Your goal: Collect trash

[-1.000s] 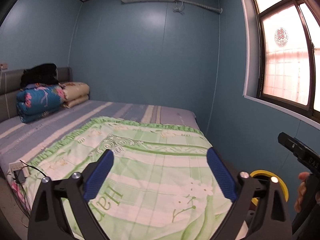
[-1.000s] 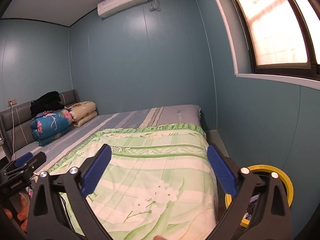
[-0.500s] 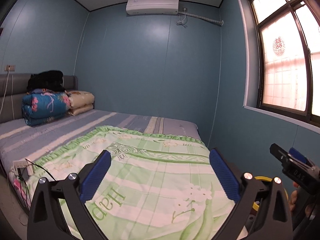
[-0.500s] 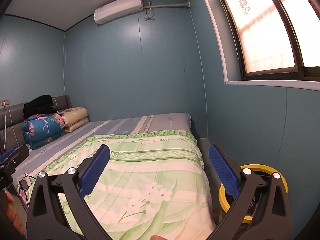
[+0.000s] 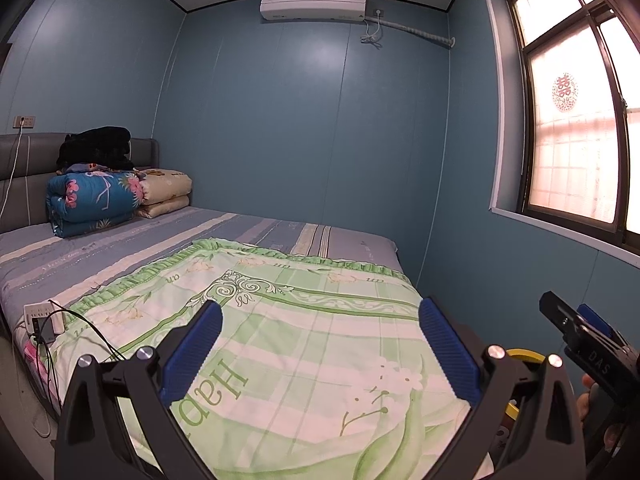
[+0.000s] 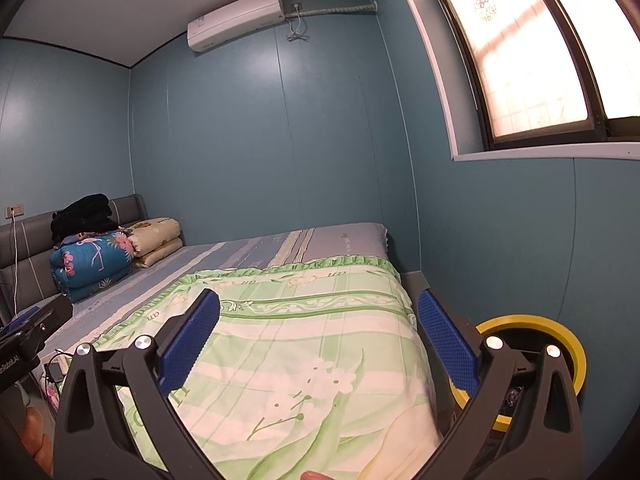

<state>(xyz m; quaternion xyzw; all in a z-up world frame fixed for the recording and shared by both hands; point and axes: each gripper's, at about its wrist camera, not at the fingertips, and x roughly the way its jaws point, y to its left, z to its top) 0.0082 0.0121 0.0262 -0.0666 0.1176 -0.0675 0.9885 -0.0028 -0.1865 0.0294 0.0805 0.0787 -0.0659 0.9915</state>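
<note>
A yellow-rimmed trash bin [image 6: 560, 344] stands on the floor between the bed's right side and the blue wall; its rim also shows in the left wrist view [image 5: 524, 356]. Something dark lies inside it, too dim to name. My left gripper [image 5: 320, 332] is open and empty, held above the green floral quilt [image 5: 288, 344]. My right gripper [image 6: 318, 320] is open and empty above the same quilt [image 6: 304, 344], with the bin just behind its right finger. No loose trash shows on the bed.
Folded blankets [image 5: 96, 200] and black clothing [image 5: 96, 148] are stacked at the headboard. A power strip with cables [image 5: 44, 316] lies at the bed's left edge. The window [image 5: 576, 128] is on the right wall. The right gripper shows at the left view's edge [image 5: 588, 344].
Both grippers have tilted upward, so more wall and ceiling show and the bed sits lower in view. Both stay open and empty.
</note>
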